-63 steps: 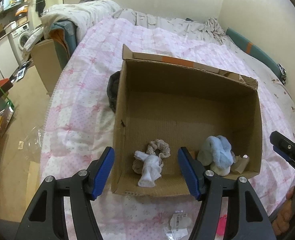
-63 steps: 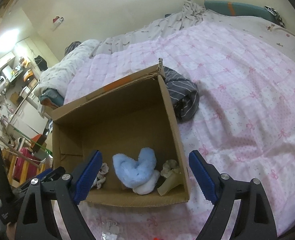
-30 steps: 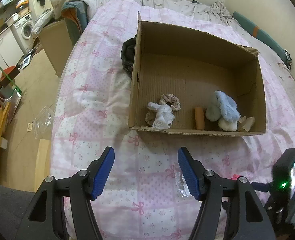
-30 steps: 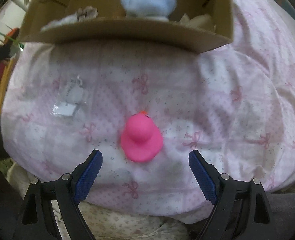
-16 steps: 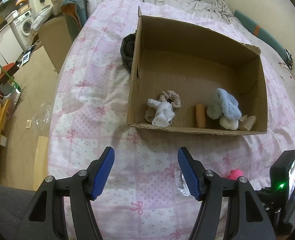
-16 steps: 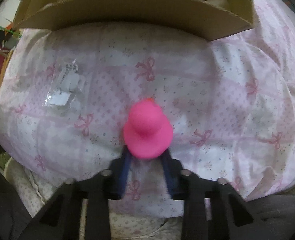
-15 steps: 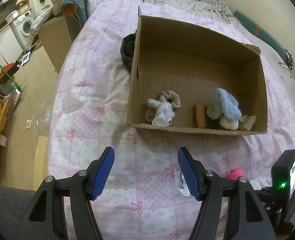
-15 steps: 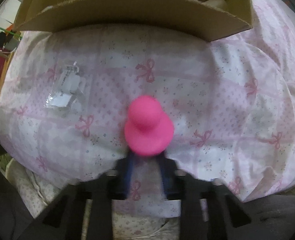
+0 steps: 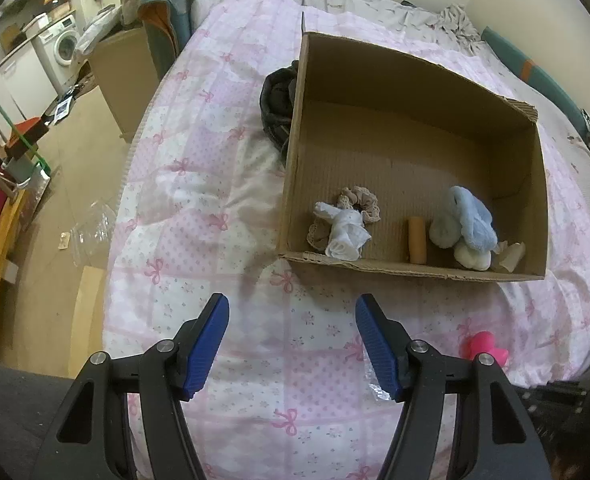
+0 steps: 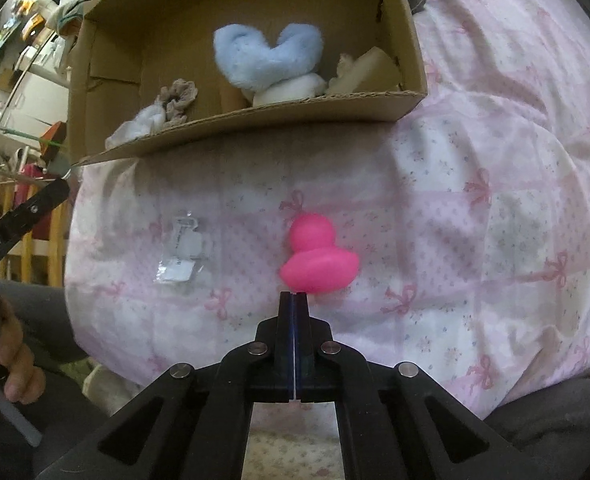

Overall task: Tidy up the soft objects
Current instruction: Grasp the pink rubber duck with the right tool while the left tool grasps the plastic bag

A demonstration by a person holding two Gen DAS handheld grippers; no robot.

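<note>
Jaws of the right gripper (image 10: 294, 300) are pressed fully together, pad to pad, with nothing visible between the pads along their length. Their tips meet the tail edge of a pink rubber duck (image 10: 318, 260); whether they pinch that edge cannot be told. The duck lies on the bed's pink-and-white quilt (image 10: 475, 240), head toward the cardboard box (image 10: 255, 114), a little way short of its near wall. A crumpled clear plastic wrapper (image 10: 181, 254) lies on the quilt to the duck's left, apart from it.

Jaws of the left gripper (image 9: 291, 344) stand moderately wide and empty above bare quilt, short of the box's near wall. In the left wrist view the duck shows low at the right, beside the gripper's right-hand arm.

The open box rests on the bed. Along its near wall lie, from left to right in the left wrist view, a white cloth (image 9: 345, 234) overlapping a beige scrunchie (image 9: 361, 200), a tan cylinder (image 9: 417, 239), a fluffy light-blue heart-shaped plush (image 9: 465, 222) resting on a white plush piece (image 9: 471, 258), and cream-coloured pieces (image 9: 509, 254) in the corner. A dark bundle of fabric (image 9: 277, 96) sits on the quilt against the box's far left outer wall.

A hand (image 10: 9, 360) gripping the left tool's handle appears at the left edge of the right wrist view. Beyond the bed, a washing machine (image 9: 65, 46) stands at upper left of the left wrist view.
</note>
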